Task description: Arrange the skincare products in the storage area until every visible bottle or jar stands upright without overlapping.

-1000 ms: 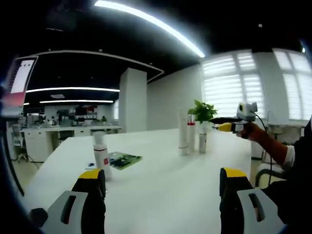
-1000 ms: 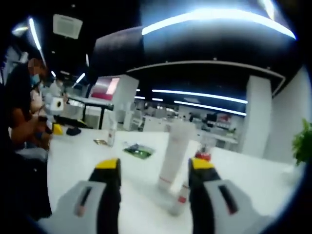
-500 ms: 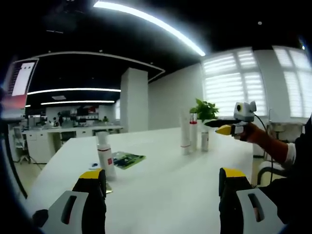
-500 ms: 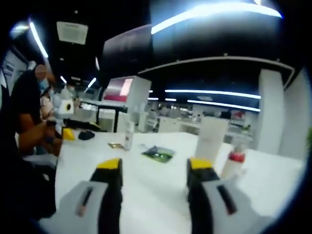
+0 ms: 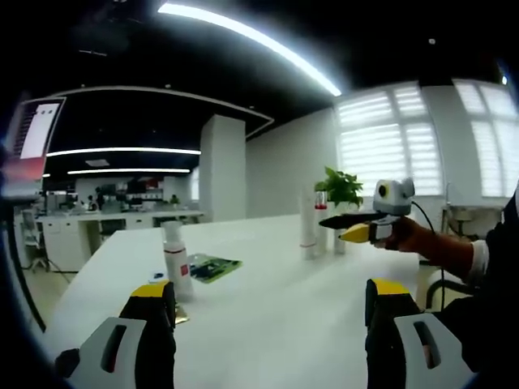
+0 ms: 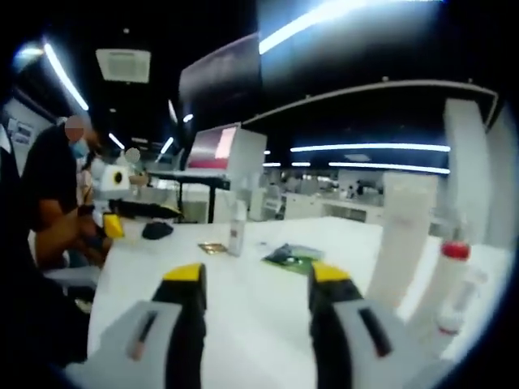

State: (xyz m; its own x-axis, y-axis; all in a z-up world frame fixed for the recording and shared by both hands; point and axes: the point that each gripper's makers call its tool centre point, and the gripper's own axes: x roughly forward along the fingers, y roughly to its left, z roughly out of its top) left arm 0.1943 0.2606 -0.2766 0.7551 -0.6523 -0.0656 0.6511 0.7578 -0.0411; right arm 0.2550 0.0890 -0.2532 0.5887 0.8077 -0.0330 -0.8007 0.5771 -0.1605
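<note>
left claw (image 5: 265,324) agape, empty; right claw (image 6: 255,312) agape, empty; bottle (image 5: 176,263) label unreadable

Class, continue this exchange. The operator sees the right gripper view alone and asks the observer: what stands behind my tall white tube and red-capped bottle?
Observer: A leafy green plant stands just behind them.
Operator: And the small white bottle by the green packet?
Observer: It carries a red label.
Operator: Beyond the table?
Observer: Windows with white blinds.
</note>
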